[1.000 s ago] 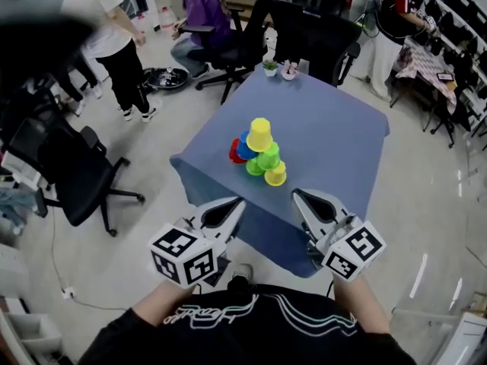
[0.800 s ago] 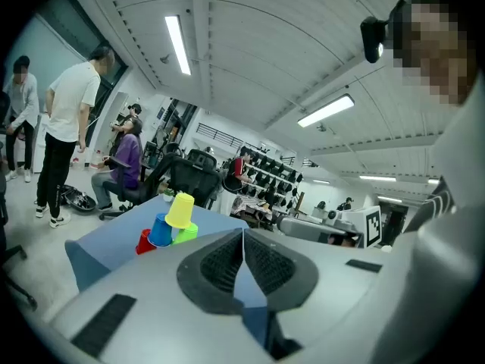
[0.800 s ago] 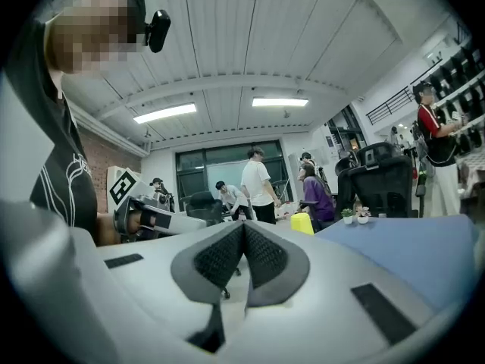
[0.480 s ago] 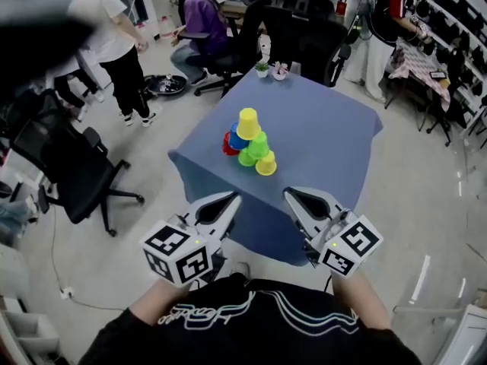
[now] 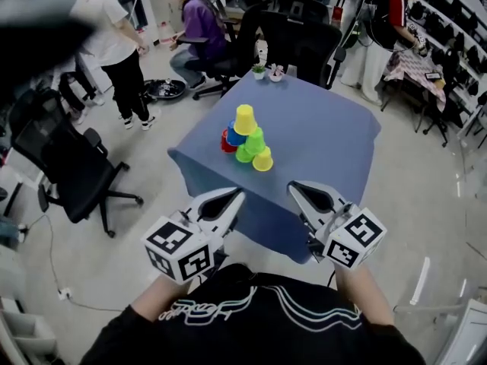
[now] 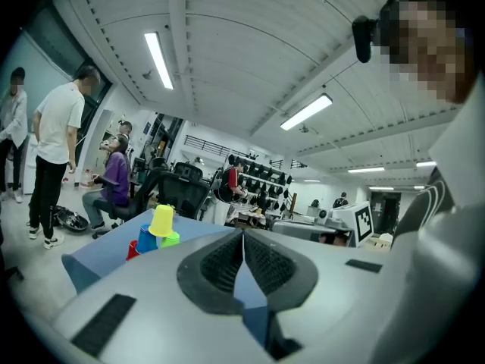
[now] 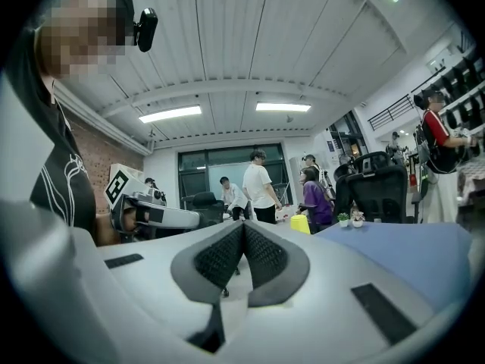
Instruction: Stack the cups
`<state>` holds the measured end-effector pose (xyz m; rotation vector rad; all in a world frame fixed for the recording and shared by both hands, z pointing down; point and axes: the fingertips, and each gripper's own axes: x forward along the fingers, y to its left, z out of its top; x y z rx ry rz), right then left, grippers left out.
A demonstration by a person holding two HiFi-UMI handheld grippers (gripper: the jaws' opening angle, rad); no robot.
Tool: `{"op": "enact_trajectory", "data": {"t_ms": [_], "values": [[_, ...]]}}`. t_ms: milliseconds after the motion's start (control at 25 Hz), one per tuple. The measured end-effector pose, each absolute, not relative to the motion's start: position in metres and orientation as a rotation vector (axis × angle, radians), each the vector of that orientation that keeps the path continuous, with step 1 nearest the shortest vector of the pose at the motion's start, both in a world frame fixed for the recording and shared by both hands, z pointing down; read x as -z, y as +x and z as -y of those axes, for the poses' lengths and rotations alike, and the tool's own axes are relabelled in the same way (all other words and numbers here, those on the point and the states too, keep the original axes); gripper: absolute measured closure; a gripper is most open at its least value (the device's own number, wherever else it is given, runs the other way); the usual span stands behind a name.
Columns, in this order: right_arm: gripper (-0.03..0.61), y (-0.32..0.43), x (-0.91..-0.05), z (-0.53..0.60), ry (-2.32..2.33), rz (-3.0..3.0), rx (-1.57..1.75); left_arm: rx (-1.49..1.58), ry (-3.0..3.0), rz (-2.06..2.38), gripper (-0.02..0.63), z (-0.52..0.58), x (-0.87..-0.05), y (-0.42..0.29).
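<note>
A pyramid of upturned cups stands on the blue table point(image 5: 327, 139): a yellow cup point(image 5: 244, 119) on top, blue point(image 5: 234, 137) and green point(image 5: 256, 140) cups below, with red point(image 5: 225, 141), green and yellow point(image 5: 262, 159) cups at the base. My left gripper point(image 5: 237, 197) and right gripper point(image 5: 292, 188) are held side by side before the table's near edge, well short of the cups. Both are shut with nothing between the pads. The left gripper view shows the stack point(image 6: 155, 232) beyond its closed jaws. In the right gripper view only the yellow cup point(image 7: 300, 223) peeks out.
Two small potted plants point(image 5: 266, 71) sit at the table's far corner. Black office chairs point(image 5: 65, 166) stand to the left and behind the table point(image 5: 300, 36). Several people stand or sit in the background point(image 5: 110, 44).
Both grippers have shifted a little and risen, staying shut. The table and cup stack sit slightly farther up in the head view.
</note>
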<state>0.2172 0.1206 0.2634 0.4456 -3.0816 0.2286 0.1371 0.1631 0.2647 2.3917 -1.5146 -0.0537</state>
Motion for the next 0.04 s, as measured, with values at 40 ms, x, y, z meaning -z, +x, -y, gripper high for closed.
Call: {"op": "enact_trajectory", "data": {"t_ms": [40], "values": [[0.552,0.2177,-0.2631,-0.1206,0.45,3.082,-0.232,0.051,2.4,1.515,0.585,-0.1637,-0.2634,0.1376]]}}
